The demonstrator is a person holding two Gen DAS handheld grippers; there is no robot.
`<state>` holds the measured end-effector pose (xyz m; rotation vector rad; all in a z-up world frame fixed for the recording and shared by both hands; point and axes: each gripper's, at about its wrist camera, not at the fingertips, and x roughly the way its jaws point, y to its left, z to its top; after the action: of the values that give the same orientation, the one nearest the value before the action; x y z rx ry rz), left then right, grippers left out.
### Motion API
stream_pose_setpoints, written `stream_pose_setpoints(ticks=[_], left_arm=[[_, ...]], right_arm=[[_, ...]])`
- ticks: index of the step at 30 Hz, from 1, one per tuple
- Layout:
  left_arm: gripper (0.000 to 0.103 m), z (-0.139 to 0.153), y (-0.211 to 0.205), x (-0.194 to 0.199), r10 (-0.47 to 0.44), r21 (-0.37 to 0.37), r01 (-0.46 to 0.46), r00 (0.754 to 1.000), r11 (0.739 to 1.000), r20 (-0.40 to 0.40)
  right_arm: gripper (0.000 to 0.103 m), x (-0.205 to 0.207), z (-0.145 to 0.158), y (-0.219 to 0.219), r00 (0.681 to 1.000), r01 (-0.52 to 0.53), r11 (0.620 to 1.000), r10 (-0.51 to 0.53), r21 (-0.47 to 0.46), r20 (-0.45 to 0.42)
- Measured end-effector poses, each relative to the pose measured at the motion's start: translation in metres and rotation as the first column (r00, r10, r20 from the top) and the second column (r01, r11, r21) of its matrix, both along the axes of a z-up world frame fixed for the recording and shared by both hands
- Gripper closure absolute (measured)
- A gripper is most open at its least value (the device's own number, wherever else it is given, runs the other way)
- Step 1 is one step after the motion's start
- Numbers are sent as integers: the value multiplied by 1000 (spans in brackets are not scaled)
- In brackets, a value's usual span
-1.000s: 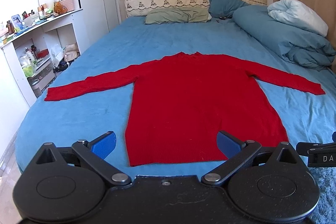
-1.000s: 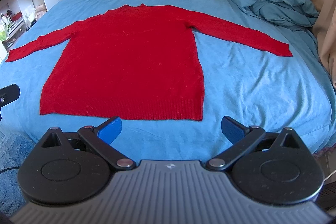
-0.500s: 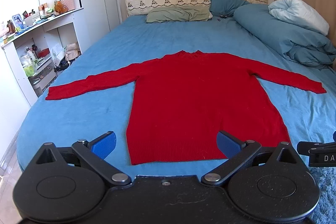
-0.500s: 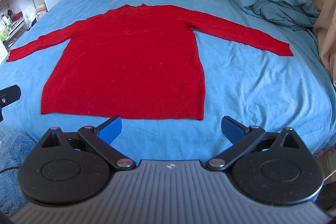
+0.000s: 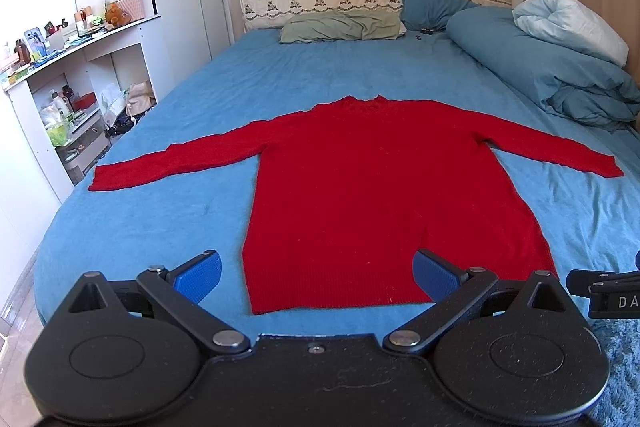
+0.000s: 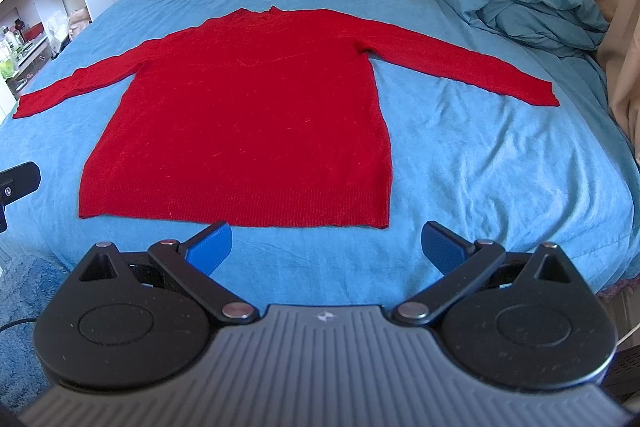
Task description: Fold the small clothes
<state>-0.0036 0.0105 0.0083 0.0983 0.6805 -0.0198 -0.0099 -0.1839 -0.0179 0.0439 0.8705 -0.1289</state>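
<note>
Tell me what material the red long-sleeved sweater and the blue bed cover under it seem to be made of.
The red long-sleeved sweater looks like a soft, matte knit, perhaps wool: ribbed hem, fuzzy surface. The blue bed cover looks like plush fleece or terry: a short, matte nap with brushed marks.

In the left wrist view the red sweater (image 5: pixel 384 195) is seen slightly lower and more to the right than a second ago. In the right wrist view the hem is seen nearer to the blue fingertips (image 6: pixel 212 243) of the right gripper (image 6: pixel 327 247).
</note>
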Motion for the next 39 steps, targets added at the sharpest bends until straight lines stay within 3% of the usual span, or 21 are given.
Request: stream_pose_setpoints(ticks=[28,32,39], left_arm=[[0,11,4,4,15,-3,-15,1000,1000,0],[0,36,-2,26,-1,7,0,998,1000,61],[0,70,-38,102,-65,24,62,983,998,173]], right_arm=[[0,4,12,-1,1000,-4,1000,4,21,15],[0,21,35,-23,997,27,999,-28,20,71],[0,69,76,-99,974,138,989,-144,45,177]])
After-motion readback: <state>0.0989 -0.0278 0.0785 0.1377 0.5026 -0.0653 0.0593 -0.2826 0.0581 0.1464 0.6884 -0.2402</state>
